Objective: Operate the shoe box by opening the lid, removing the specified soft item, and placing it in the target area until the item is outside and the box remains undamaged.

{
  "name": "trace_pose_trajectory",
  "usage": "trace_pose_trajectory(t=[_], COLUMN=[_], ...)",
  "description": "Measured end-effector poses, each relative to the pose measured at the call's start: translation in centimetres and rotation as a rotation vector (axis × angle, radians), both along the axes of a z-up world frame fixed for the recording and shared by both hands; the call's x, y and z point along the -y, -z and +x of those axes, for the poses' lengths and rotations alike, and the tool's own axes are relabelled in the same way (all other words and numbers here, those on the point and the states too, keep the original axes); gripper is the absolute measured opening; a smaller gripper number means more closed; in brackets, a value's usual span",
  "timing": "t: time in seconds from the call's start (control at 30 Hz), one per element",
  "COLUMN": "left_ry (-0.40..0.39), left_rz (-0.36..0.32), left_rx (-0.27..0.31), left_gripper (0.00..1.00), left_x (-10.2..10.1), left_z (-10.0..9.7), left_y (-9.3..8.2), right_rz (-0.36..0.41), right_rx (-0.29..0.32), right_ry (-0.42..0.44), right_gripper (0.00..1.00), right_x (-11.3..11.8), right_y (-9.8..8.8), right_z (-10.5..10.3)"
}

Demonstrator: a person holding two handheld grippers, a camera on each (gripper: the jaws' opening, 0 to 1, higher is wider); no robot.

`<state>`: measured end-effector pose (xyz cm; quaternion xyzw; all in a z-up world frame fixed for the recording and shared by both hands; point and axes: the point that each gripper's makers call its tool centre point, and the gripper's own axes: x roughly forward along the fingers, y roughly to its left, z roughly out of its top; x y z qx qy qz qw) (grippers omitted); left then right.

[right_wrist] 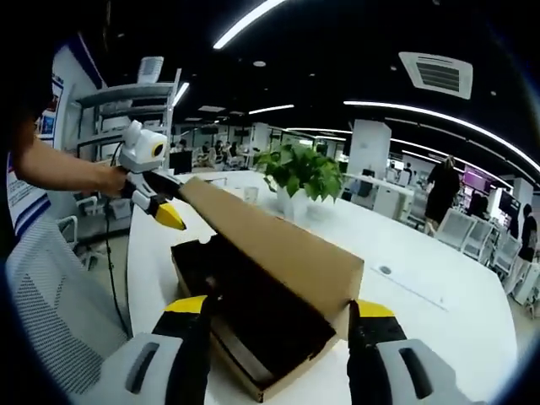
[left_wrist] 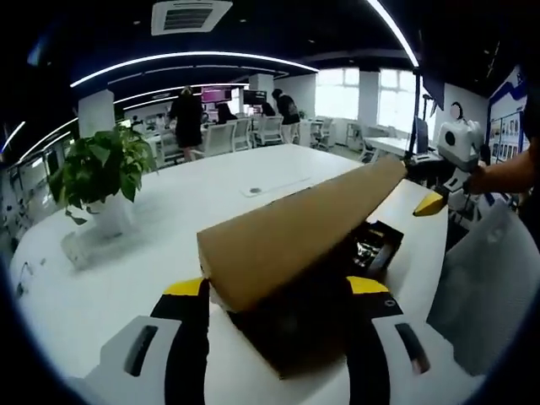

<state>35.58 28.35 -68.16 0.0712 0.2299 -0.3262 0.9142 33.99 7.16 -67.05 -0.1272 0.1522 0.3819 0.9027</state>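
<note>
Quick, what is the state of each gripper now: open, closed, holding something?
Left gripper: open, jaws on either side of the lid end, not visibly clamping.
Right gripper: open, jaws on either side of the lid's other end.

Brown shoe box [left_wrist: 278,278], lid [left_wrist: 304,228] raised, on table [left_wrist: 126,270]

On the white surface [left_wrist: 152,228] the shoe box [left_wrist: 295,337] sits between the left tongs [left_wrist: 278,291], its brown cardboard lid [left_wrist: 295,236] raised at a slant. The right tongs [left_wrist: 432,201] touch the lid's far end. A potted plant [left_wrist: 101,173] stands well apart.
</note>
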Motion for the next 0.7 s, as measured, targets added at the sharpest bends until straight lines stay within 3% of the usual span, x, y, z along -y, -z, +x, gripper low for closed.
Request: trace_pose_trajectory(t=[0.7], left_ry=[-0.075], left_rz=[0.041], left_rx=[0.039], left_gripper=[0.33], left_x=[-1.7], left_z=[3.6], left_y=[-1.6], right_rz=[0.057], right_rx=[0.028], right_ry=[0.052], right_gripper=[0.68], right_x=[-0.4], right_y=[-1.8], right_z=[3.0])
